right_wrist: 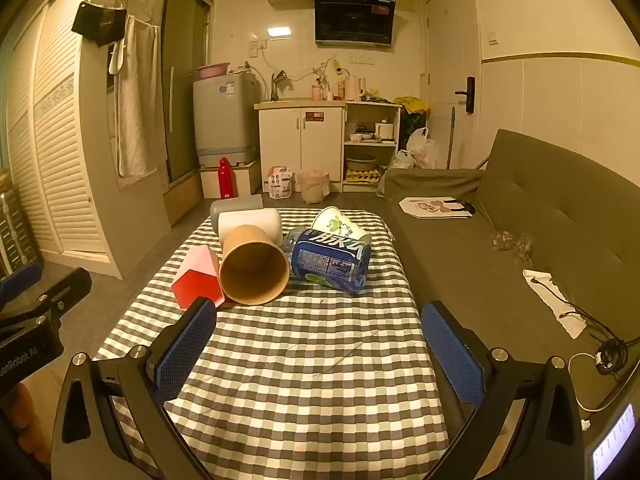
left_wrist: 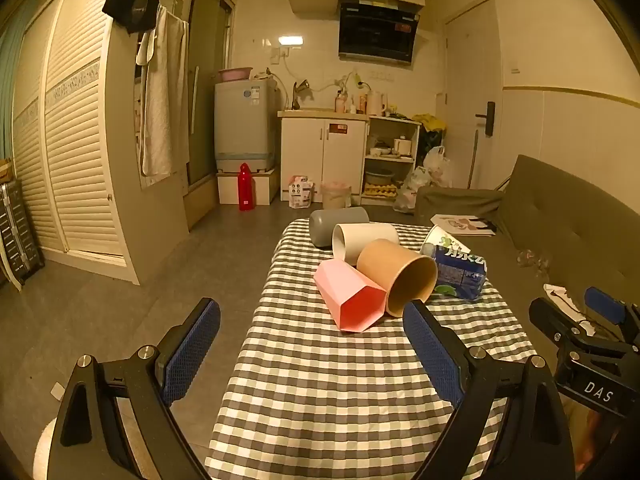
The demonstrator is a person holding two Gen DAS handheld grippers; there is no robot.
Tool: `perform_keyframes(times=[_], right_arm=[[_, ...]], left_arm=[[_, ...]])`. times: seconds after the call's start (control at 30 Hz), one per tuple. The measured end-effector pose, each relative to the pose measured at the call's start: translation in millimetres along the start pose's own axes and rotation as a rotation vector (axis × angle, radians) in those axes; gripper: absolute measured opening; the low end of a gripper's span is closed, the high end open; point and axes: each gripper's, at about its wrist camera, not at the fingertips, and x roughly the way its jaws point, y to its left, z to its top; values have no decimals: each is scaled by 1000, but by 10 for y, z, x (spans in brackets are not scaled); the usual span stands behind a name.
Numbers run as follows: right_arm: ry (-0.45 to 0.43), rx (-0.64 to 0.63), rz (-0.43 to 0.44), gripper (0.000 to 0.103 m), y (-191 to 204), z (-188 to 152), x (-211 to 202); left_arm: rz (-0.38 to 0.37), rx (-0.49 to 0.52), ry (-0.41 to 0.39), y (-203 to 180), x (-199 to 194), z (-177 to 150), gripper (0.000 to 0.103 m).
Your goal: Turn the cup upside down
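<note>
Where the checkered surface (right_wrist: 304, 360) carries a cluster, the brown cup (right_wrist: 254, 266) lies sideways, empty, touching the pink cup (right_wrist: 198, 276) and blue can (right_wrist: 332, 260). Both grippers, left (left_wrist: 312, 344) and right (right_wrist: 318, 344), hover short of them, fingers (right_wrist: 186, 350) spread wide, holding nothing.

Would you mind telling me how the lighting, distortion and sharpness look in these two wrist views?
Left wrist view: warm yellow cast, strong fisheye bending of the wardrobe, dark corners, bright glare spot on the wall tiles. Right wrist view: same cast and curvature, the brown cup sharp, soft shadows on the checked cloth.
</note>
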Motion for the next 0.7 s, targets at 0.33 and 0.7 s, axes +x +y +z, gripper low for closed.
perform_keyframes(times=[0.33, 0.7], right_arm=[[1, 0, 1, 103, 0, 0, 1], [2, 0, 0, 103, -1, 3, 3]], left_arm=[[2, -4, 3, -28, 28, 19, 95], [2, -5, 4, 3, 13, 0, 95]])
